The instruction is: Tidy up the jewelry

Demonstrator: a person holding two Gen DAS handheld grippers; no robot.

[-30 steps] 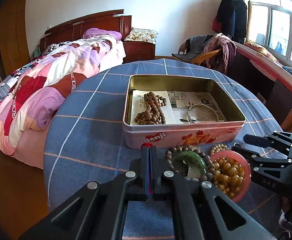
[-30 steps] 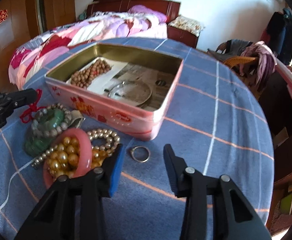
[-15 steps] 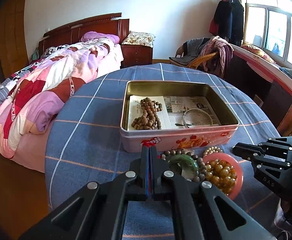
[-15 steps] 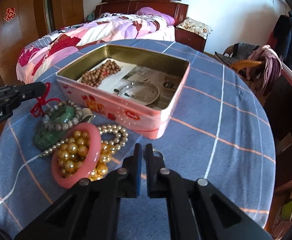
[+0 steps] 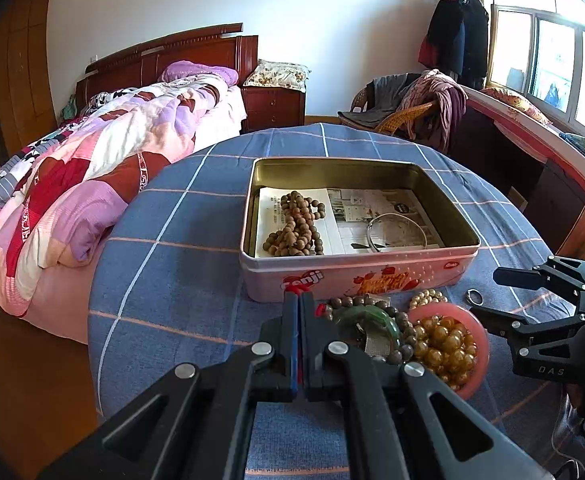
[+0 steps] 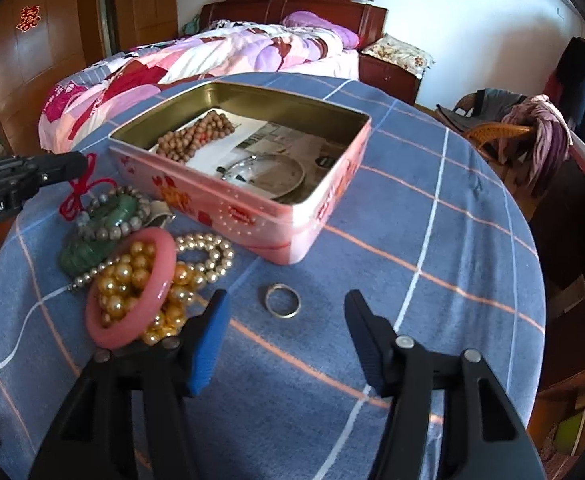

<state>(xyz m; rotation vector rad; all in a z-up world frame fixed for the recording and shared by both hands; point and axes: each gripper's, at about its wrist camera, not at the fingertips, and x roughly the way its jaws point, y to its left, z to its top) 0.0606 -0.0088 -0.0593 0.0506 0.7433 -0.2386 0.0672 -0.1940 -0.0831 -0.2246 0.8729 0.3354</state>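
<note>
Surface: a round table point(image 6: 432, 240) under a blue checked cloth, in a bedroom. A quilted bed point(image 5: 92, 160) stands at 10 o'clock in the left wrist view, a clothes-draped wicker chair point(image 5: 408, 116) at 1 o'clock.

The pink tin point(image 6: 252, 208) sits mid-table holding brown wooden beads point(image 6: 194, 138) and a thin bangle point(image 6: 268, 172) on newspaper. Heaped just beside its near wall: green bangle point(image 6: 104, 228), pink bangle point(image 6: 128, 292), gold beads point(image 6: 132, 276), pearl bracelet point(image 6: 208, 252). A silver ring point(image 6: 281, 300) lies alone at 12 o'clock ahead of the right gripper point(image 6: 284, 316).

The left gripper point(image 5: 299, 312) is pressed together on a red cord point(image 6: 78, 192) (unchanged). The right gripper's fingers, together half a second ago, now stand wide apart flanking the ring without touching it.
</note>
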